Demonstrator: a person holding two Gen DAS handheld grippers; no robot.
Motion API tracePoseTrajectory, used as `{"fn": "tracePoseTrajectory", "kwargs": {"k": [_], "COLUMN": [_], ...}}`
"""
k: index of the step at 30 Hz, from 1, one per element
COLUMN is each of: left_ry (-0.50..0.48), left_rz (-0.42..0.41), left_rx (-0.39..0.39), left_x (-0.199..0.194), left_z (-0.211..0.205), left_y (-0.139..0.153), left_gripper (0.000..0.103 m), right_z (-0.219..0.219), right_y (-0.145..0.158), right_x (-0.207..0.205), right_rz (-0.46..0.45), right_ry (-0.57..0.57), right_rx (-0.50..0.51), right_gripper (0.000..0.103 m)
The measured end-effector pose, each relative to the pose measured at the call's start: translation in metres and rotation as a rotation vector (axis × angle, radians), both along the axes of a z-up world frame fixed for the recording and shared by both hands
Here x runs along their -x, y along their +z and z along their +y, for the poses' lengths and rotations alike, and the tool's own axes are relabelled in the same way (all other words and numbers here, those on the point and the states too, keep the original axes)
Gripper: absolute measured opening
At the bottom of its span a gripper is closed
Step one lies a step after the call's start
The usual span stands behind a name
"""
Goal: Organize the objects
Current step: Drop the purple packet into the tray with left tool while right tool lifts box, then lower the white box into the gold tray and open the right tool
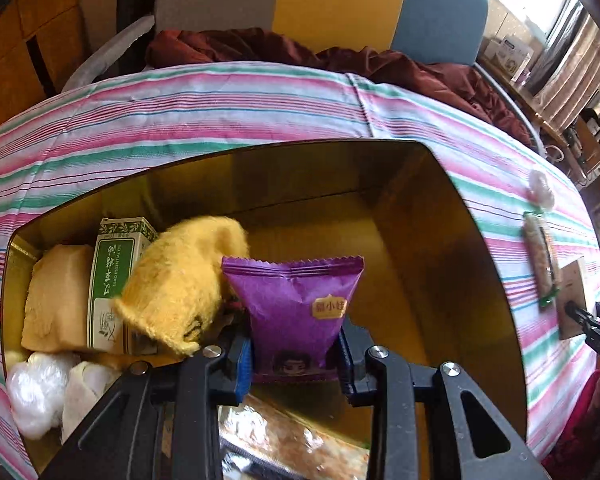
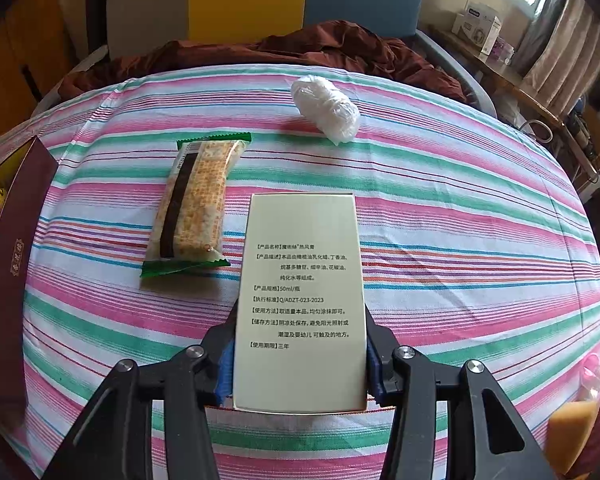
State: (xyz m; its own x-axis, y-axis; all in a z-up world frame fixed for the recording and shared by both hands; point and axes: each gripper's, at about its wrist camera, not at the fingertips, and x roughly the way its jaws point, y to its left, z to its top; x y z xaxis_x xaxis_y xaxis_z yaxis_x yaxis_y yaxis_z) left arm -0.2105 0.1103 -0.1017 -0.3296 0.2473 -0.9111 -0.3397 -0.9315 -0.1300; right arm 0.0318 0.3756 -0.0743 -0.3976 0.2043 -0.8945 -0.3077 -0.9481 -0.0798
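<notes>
My left gripper [image 1: 296, 354] is shut on a purple snack packet [image 1: 296, 312] and holds it upright over the open gold-lined box [image 1: 440, 216]. In the box lie a green carton [image 1: 112, 280], a yellow plush piece [image 1: 180, 284], a tan sponge [image 1: 56, 304] and white wrapped bundles [image 1: 40, 392]. My right gripper [image 2: 300, 364] is shut on a cream box with printed text [image 2: 300, 300], flat on the striped cloth [image 2: 460, 240]. A green-ended snack bar [image 2: 194, 204] lies left of it, and a white wrapped bundle [image 2: 326, 108] lies beyond.
The box's maroon outer wall [image 2: 8, 264] stands at the left of the right wrist view. A tan sponge [image 2: 572, 424] and a pink item [image 2: 592, 368] sit at the right edge. A dark red cloth [image 2: 300, 46] and a chair lie behind the table.
</notes>
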Motion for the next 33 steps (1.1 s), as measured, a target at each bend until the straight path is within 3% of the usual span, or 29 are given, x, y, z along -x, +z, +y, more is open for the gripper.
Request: {"fn": "tracePoseTrajectory", "kwargs": {"k": [8, 13, 20, 27, 33], "left_ry": [0.016, 0.055, 0.088, 0.088, 0.084], "left_rz": [0.052, 0.086, 0.251, 0.407, 0.445], "left_rx": [-0.004, -0.021, -0.025, -0.018, -0.004], "left_x": [-0.01, -0.023, -0.078, -0.125, -0.148], "left_z": [-0.004, -0.015, -0.026, -0.029, -0.031], "left_y": [0.005, 0.014, 0.05, 0.082, 0.088], "left_gripper": [0.043, 0.043, 0.043, 0.043, 0.043], "right_z": [0.001, 0.005, 0.009, -0.003, 0.001], "right_y": [0.0, 0.002, 0.017, 0.018, 0.016], "right_x": [0.0, -0.001, -0.007, -0.004, -0.005], "right_rz": [-0.002, 0.005, 0.091, 0.084, 0.085], "right_ry": [-0.008, -0.026, -0.046, -0.004, -0.008], "right_rx": [0.011, 0.024, 0.039, -0.001, 0.006], "right_gripper": [0.051, 0.052, 0.051, 0.05, 0.05]}}
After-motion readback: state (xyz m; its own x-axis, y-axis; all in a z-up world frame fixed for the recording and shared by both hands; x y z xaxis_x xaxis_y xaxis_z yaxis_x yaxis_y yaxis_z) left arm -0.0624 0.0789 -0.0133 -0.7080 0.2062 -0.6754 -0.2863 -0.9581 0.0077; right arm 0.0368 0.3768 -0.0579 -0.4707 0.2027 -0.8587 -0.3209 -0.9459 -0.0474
